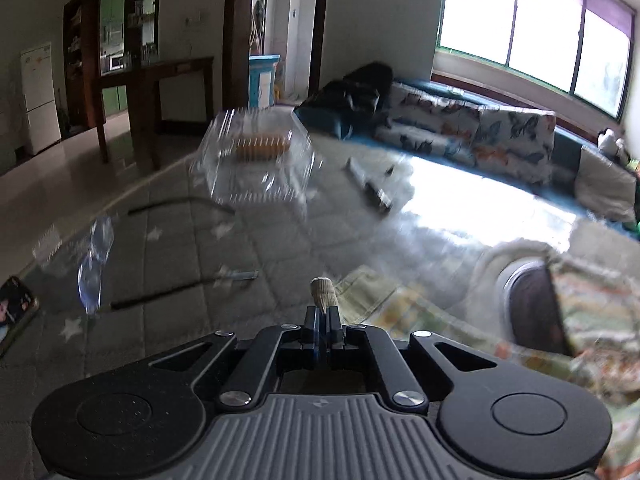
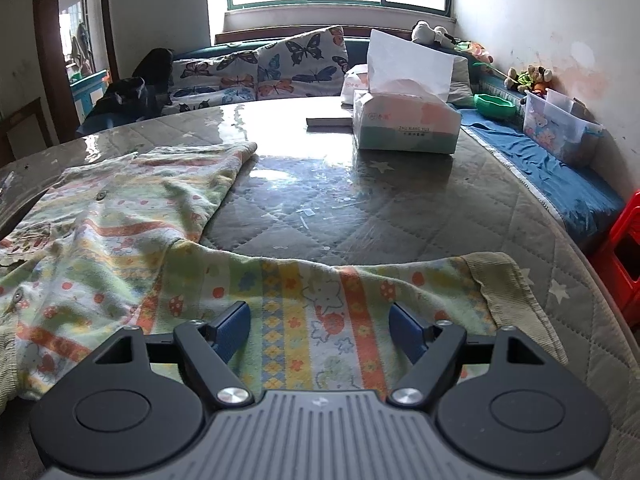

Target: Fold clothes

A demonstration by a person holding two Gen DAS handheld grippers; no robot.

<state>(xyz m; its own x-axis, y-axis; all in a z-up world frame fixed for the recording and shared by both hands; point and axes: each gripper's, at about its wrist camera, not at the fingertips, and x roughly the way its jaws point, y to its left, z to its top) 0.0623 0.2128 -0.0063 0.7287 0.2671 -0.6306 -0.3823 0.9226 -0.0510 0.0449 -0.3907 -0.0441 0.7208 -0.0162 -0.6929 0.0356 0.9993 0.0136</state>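
Left wrist view: no readable writing is seen. The left tongs (image 1: 322,312) are pinched tight on a ribbed cuff (image 1: 323,291) of the patterned garment (image 1: 592,304), over the tabletop (image 1: 248,248).

Right wrist view: "ZHU XIANG YUE" is printed on the tissue box (image 2: 404,120). The right tongs (image 2: 320,324) are spread wide, holding nothing, and the garment's sleeve (image 2: 320,300) is laid just under them.

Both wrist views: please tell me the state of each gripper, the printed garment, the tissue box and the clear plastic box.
Left gripper: shut on a ribbed cuff of the printed garment.
Right gripper: open, over the sleeve.
Printed garment: spread on the table, wrinkled, not folded.
Tissue box: open, one tissue sticking up.
Clear plastic box: blurred; lid state unclear.
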